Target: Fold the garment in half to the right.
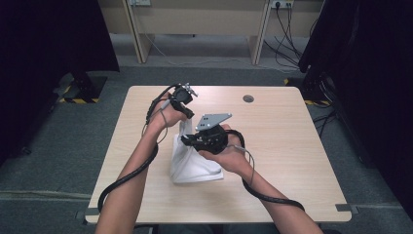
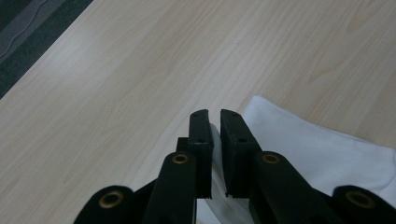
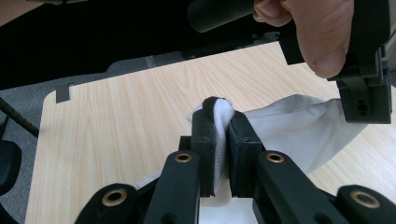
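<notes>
White cloth (image 1: 195, 163) lies near the middle of the table (image 1: 292, 146), partly lifted off the wood, lower portion resting in a loose heap. Right gripper (image 3: 219, 114) is clamped on a bunched fold, fabric squeezed between both pads. Left gripper (image 2: 215, 116) has its jaws nearly together with a thin edge of cloth pinched between them; in the high view it holds that edge up behind the right one. Judgement: both grasps are made and the cloth is stretched between the two, so pickup is done; spreading or folding and laying it flat remain.
</notes>
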Motion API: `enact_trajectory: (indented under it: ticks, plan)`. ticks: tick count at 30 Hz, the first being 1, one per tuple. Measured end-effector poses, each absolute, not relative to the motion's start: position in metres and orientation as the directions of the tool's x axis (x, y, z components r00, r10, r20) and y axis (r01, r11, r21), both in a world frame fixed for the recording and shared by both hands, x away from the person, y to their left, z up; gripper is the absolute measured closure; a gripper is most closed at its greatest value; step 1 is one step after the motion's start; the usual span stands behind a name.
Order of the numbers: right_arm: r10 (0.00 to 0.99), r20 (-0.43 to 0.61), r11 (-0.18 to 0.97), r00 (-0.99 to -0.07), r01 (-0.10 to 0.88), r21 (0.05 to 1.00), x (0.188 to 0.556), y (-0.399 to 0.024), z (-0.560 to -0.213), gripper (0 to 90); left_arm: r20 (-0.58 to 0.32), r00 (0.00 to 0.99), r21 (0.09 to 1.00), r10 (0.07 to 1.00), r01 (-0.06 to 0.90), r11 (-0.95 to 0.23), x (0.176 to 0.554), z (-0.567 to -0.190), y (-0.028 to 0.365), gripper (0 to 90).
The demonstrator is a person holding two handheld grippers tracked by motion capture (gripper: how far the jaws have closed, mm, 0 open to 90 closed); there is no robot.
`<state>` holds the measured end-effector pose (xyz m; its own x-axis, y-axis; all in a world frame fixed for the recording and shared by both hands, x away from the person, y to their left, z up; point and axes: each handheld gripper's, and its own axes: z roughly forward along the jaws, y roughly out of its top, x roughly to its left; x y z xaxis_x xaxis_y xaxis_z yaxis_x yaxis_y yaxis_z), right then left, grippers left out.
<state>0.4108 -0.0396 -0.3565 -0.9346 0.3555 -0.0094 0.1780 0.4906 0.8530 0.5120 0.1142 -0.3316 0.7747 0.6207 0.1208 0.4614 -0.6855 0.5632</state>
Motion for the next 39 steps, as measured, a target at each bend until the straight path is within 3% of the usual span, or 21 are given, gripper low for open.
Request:
enact_trajectory:
  ticks: [39]
  plan:
    - [0.383,0.002,0.492,-0.924,0.206,0.846,0.412,-0.060,-0.368,83.4,0.109,0.783,0.564,0.612,0.458,-0.687,0.513,-0.342,0.100,83.4]
